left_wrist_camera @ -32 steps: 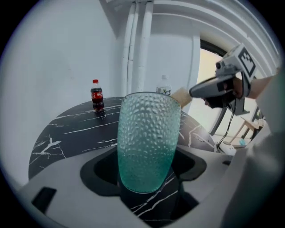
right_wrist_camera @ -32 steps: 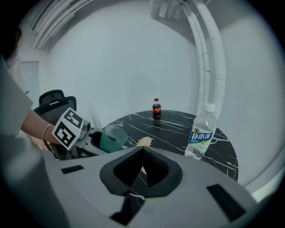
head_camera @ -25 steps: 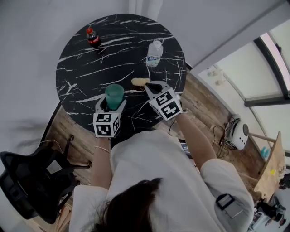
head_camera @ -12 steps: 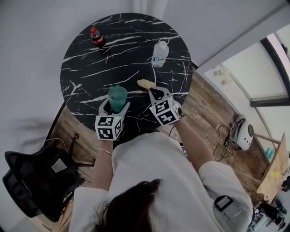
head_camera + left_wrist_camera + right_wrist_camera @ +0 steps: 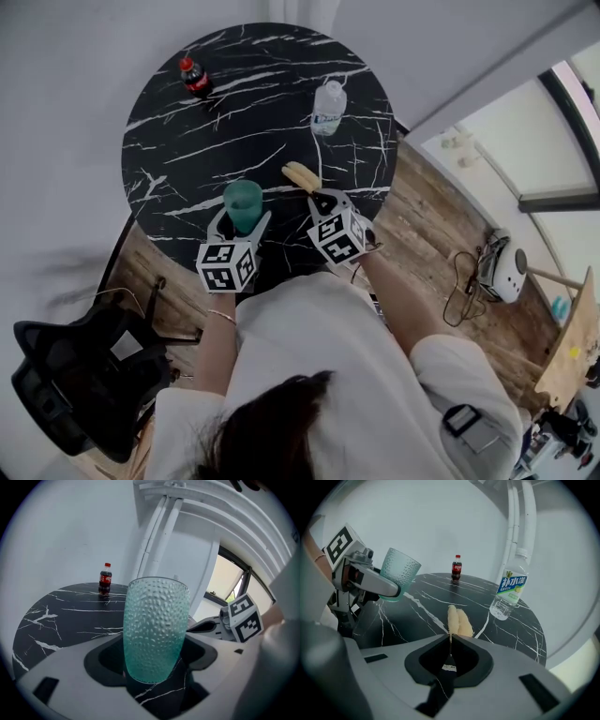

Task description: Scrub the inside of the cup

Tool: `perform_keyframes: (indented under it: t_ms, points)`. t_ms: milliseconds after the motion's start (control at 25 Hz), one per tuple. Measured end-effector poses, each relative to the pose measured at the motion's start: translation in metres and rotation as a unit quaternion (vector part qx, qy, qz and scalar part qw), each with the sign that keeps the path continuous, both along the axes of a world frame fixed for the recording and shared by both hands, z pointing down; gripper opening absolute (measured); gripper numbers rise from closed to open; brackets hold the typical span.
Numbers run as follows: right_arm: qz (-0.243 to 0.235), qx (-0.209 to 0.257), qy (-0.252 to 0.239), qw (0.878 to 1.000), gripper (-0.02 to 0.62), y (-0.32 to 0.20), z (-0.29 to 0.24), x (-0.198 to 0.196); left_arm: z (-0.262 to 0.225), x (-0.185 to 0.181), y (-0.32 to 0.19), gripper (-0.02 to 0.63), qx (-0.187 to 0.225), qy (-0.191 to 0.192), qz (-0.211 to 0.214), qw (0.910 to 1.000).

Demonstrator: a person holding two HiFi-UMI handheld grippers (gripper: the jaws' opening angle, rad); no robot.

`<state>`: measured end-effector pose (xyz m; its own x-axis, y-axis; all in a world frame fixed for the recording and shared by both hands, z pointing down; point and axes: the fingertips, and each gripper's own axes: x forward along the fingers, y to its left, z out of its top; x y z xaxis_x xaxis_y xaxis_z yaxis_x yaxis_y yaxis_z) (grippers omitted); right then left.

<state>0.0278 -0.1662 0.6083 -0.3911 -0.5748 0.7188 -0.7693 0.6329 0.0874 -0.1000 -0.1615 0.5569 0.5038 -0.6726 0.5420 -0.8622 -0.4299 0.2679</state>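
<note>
- Down comes the right gripper since a second ago, dropping toward the near edge of the black marble table, and the yellow scrubber has travelled with it.
- Its jaws are pressed together, pinching only the thin stem of the scrubber. The yellow head sticks out just beyond the tips, pointing to the far side.
- Whether the scrubber head touches the tabletop, I cannot tell. It sits low over the marble, right of the cup.
- Over on the left, no change: the left gripper has kept its place.
- Its jaws stand wide, one on each side of the green dimpled cup, clamping it low on its wall.
- From the right gripper view the cup is tilted and off the table, mouth up and leaning right.
- Cup and scrubber are near each other but apart, both at the near part of the table.
- Far left, a small cola bottle stands upright. Far right, a clear water bottle stands beyond the scrubber.
</note>
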Motion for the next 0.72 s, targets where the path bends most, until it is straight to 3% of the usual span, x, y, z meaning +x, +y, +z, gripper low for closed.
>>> perform_keyframes:
  t_ms: [240,480,600,720]
  points:
    - [-0.002,-0.021,-0.005,1.0,0.038,0.003,0.005,-0.003,0.0,-0.004,-0.004,0.342,-0.003,0.007,-0.003,1.0]
    - [0.02,-0.057,-0.072,0.996,0.043,0.009,-0.005,-0.011,-0.001,-0.002,-0.005,0.342,0.0,0.015,0.001,0.9999]
    - [0.03,-0.05,-0.099,0.993,0.137,0.01,-0.017,-0.013,-0.002,0.0,-0.006,0.342,0.001,0.02,0.003,0.9998]
    - [0.062,-0.028,-0.122,0.99,0.137,0.007,-0.029,-0.007,-0.001,0.003,-0.006,0.342,0.004,0.021,0.008,0.9997]
